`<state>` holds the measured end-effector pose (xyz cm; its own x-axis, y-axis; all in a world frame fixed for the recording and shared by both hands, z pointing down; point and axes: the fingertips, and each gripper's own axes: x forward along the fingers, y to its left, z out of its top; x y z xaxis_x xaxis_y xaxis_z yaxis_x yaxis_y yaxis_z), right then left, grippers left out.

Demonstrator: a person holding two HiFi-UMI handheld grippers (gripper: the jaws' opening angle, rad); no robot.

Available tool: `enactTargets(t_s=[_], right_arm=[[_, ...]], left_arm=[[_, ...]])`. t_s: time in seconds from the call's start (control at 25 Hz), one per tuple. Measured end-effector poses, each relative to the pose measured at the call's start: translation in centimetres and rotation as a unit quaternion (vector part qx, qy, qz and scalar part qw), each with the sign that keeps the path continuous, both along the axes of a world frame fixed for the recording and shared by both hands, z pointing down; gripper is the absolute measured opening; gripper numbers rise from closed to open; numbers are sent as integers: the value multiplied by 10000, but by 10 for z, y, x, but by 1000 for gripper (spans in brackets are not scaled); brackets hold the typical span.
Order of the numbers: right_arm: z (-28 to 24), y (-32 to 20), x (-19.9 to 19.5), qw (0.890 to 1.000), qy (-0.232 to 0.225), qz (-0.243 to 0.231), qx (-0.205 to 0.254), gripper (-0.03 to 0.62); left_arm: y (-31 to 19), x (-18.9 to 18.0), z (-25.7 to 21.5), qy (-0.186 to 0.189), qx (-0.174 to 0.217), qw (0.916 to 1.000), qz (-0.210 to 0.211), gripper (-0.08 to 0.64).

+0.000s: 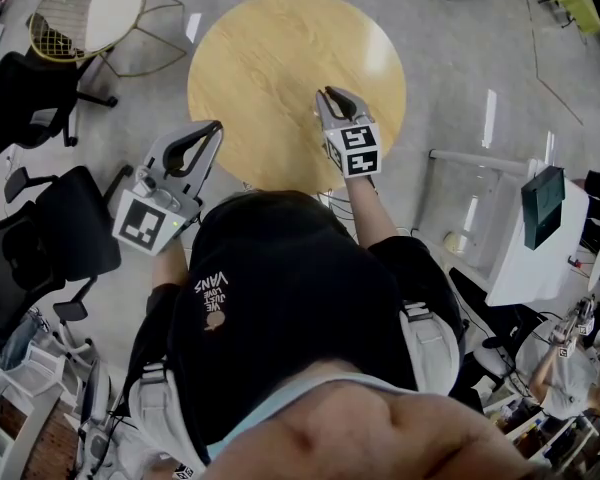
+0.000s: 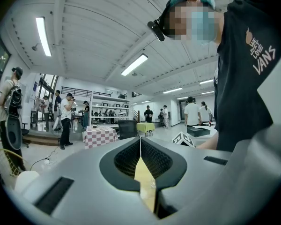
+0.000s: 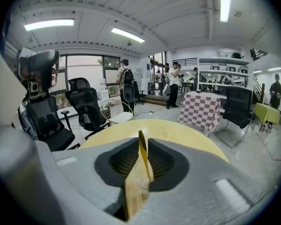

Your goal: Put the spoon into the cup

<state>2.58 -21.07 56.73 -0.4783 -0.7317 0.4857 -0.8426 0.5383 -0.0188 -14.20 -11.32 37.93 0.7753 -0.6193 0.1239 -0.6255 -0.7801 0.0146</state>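
No spoon and no cup shows in any view. The round yellow table lies bare in front of me. My left gripper hovers at the table's near-left edge, its jaws closed tip to tip with nothing between them. My right gripper is over the near part of the tabletop, also shut and holding nothing. In the left gripper view the left gripper points level into the room, past a person in a black shirt. In the right gripper view the right gripper looks across the table.
A wire chair with a white seat stands at the far left, black office chairs at the near left, and a white desk at the right. A checked-cloth table and several standing people are farther back.
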Motion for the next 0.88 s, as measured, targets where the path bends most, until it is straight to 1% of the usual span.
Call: enactTargets(t_s=[0.88], right_arm=[[-5, 1, -2, 10000, -56, 43, 7, 58]], left_arm=[[0, -4, -1, 55, 10, 10000, 20, -1]])
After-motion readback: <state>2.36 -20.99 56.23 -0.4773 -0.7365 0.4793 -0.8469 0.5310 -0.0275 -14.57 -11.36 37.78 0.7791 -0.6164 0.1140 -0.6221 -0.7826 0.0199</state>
